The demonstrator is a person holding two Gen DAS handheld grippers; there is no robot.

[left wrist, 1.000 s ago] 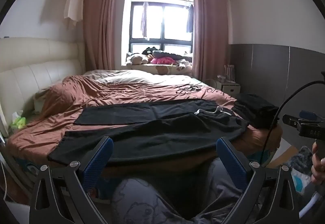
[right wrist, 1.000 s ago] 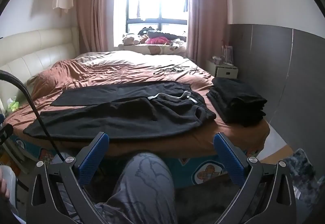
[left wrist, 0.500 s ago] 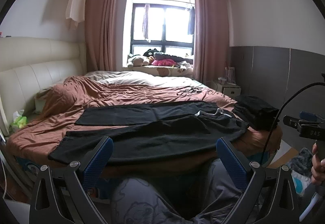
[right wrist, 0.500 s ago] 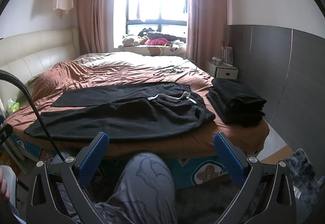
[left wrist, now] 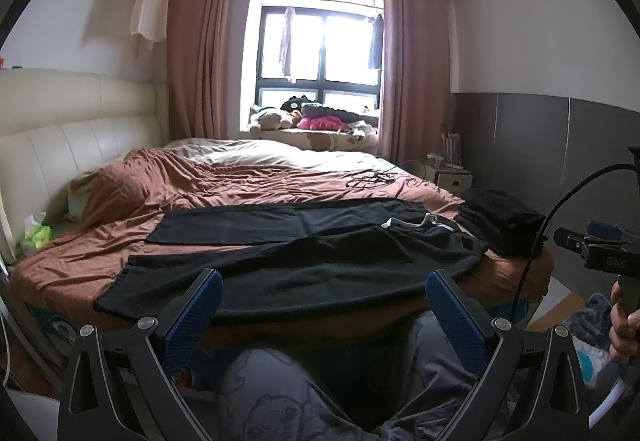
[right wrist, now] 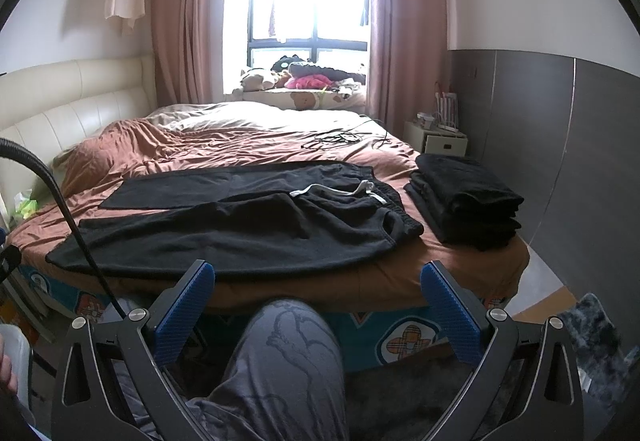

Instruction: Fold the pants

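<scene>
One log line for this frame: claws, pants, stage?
left claw open | right claw open | pants flat on bed, untouched | stage: pre-grasp

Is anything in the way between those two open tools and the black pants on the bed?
Nothing visible. The pants lie flat on the bed, beyond both open tools. Only the person's knee sits below.

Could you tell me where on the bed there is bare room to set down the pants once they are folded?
Bare brown sheet lies between the spread black pants and the cables, and in a strip between the pants' waistband and the folded black stack. The near edge is crowded by the pants, the right corner by the stack.
</scene>
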